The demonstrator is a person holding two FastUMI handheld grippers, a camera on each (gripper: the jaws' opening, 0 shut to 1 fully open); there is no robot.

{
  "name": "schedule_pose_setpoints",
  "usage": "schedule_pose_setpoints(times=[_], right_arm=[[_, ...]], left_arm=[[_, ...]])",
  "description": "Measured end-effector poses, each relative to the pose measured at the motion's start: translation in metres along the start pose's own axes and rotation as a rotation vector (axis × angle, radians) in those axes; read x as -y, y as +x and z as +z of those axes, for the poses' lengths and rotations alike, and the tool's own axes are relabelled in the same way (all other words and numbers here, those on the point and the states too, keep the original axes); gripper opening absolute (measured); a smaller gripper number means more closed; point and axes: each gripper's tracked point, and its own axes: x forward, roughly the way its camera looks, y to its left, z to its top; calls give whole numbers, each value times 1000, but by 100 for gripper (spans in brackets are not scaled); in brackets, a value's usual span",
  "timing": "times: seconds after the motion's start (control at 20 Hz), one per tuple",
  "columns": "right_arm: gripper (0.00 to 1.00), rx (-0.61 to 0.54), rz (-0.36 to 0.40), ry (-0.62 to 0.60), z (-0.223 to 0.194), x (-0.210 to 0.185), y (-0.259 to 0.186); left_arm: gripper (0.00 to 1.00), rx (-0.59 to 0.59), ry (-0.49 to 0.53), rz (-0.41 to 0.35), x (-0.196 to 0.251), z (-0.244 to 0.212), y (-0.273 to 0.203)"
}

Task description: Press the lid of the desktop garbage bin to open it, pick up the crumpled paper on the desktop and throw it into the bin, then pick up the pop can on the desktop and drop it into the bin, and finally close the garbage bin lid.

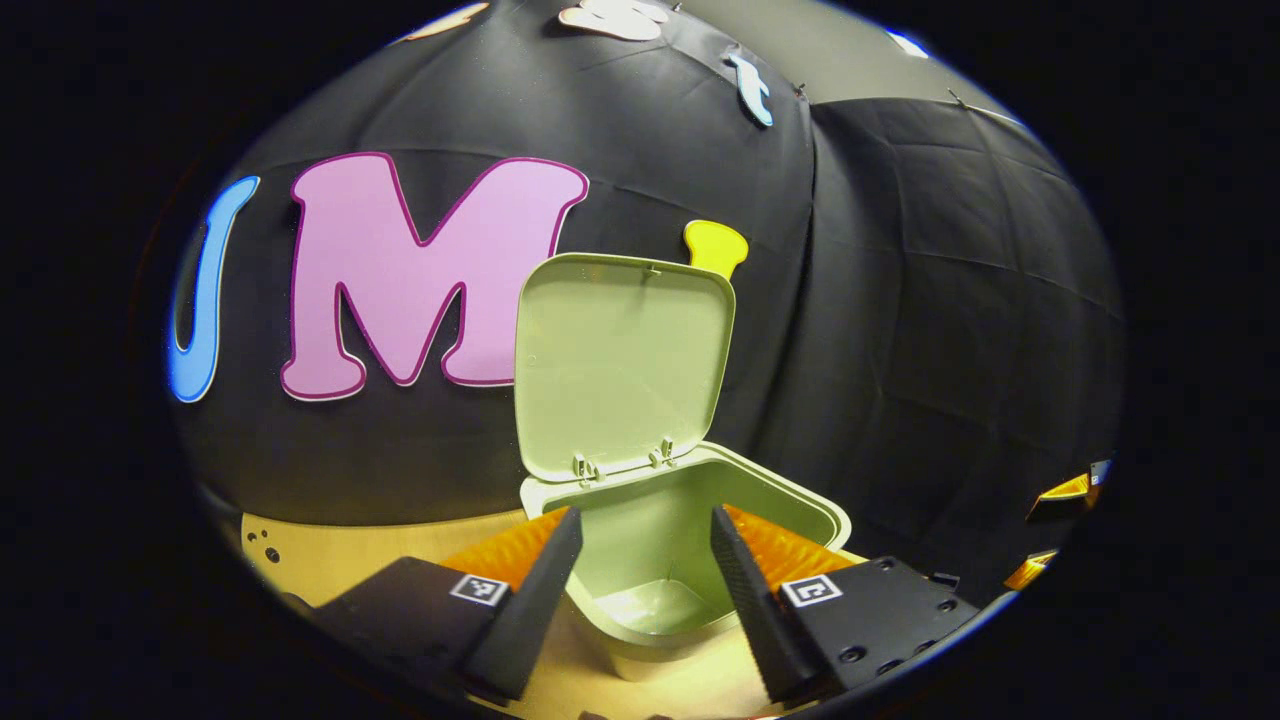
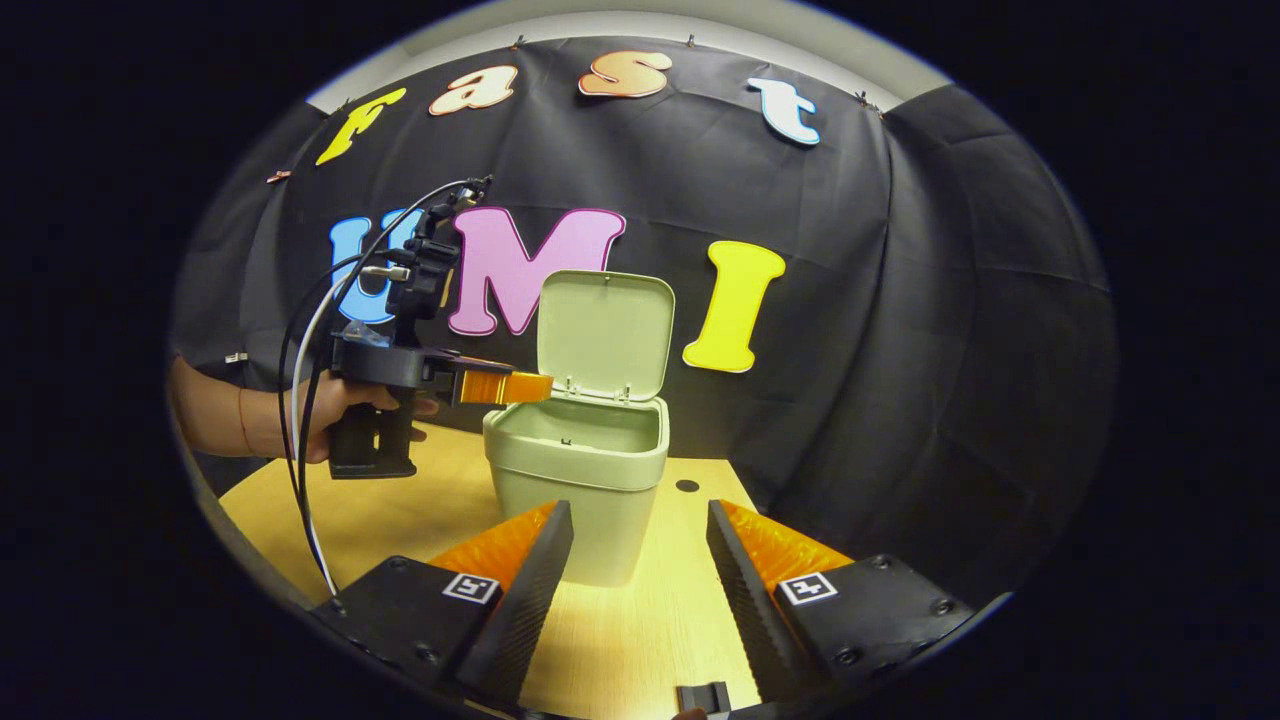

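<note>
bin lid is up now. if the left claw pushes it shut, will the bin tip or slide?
Probably slides before it tips. The bin looks like thin, light plastic and seems empty inside. It narrows toward its base on the smooth wooden table, so grip is likely low. The upright lid hinges at the rear; pushing downward seems safest.

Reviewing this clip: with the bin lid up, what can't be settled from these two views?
- Bin contents: right gripper view sees only the inner rim; the front wall hides the bottom.
- Bin floor: left gripper view shows a bare patch; the left gripper fingers and near rim cover the rest.
- Left gripper opening: seen side-on in the right gripper view, so the gap is unreadable there.
- Table: near edge cut off by both views' lower borders.
</note>
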Motion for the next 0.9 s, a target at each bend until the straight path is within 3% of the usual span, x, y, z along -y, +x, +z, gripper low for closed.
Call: schedule_pose_setpoints(times=[0.05,0.15,0.6,0.9], right_arm=[[87,-4,9,3,-1,-3,0],[89,-11,34,6,-4,-10,0],[93,-84,247,-16,-30,-70,0],[94,-167,392,-51,-67,-107,0]], left_arm=[[94,7,5,11,-2,1,-3],[95,23,7,27,-5,5,-12],[95,82,14,172,-39,19,-96],[95,82,-13,278,-64,-2,-168]])
